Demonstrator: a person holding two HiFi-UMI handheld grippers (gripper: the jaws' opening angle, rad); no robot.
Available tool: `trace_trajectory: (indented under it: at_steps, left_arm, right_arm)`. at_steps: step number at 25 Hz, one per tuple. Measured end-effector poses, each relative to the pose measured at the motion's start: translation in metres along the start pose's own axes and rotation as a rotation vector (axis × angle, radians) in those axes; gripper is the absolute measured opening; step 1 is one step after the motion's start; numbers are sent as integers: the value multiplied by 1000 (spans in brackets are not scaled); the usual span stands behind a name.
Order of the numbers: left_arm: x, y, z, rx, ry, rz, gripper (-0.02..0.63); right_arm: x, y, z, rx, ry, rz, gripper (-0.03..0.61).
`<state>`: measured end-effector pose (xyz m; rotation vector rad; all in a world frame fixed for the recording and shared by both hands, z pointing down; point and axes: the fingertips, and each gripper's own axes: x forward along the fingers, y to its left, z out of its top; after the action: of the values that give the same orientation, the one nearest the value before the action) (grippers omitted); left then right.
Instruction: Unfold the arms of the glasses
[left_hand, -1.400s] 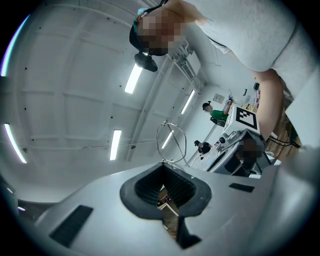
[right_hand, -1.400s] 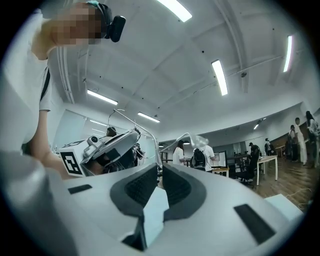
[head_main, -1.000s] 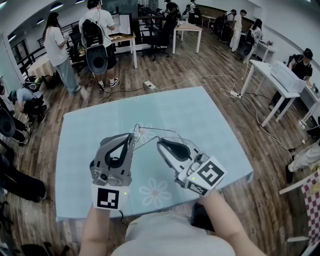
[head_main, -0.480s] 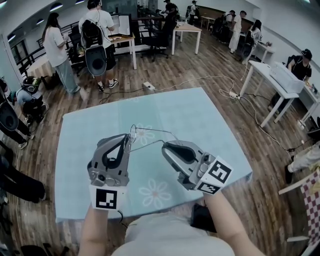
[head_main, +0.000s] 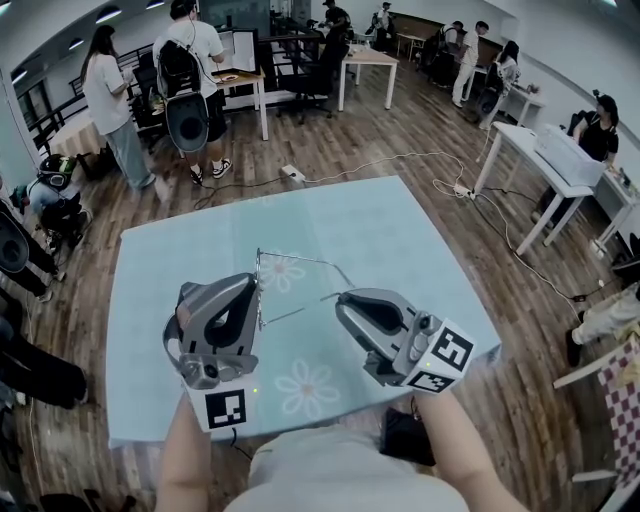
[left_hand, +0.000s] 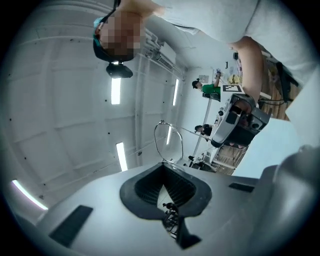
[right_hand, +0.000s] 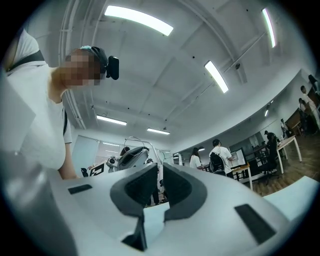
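While one slender temple arm looks drawn outward and the other only part-opened, thin wire-rimmed, clear-lensed glasses (left_hand: 168, 142) hang above the near half of the pale-blue, flower-printed desk (head_main: 400, 230). The left gripper (head_main: 255, 285) clamps a lens rim, and the right gripper (head_main: 345, 300) pinches the arm's tip, jaws nearly together.

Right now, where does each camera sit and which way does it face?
Head view: on the person's head, facing steeply down at the pale blue flowered tablecloth; forearms, left gripper, right gripper show.
Left gripper view: on the left gripper, facing up past its jaws at the white ceiling; torso, right forearm show.
Right gripper view: on the right gripper, facing up toward that ceiling; a shoulder shows.
Shared: head and left gripper views show the thin wire-framed glasses.
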<state>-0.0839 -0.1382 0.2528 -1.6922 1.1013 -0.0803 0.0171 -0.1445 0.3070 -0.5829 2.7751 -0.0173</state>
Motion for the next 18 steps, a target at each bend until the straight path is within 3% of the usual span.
trace_trajectory:
  at_steps: [18]
  left_arm:
    - [-7, -15, 1, 374, 41, 143, -8]
  right_arm:
    - [-18, -15, -1, -36, 38, -51, 35]
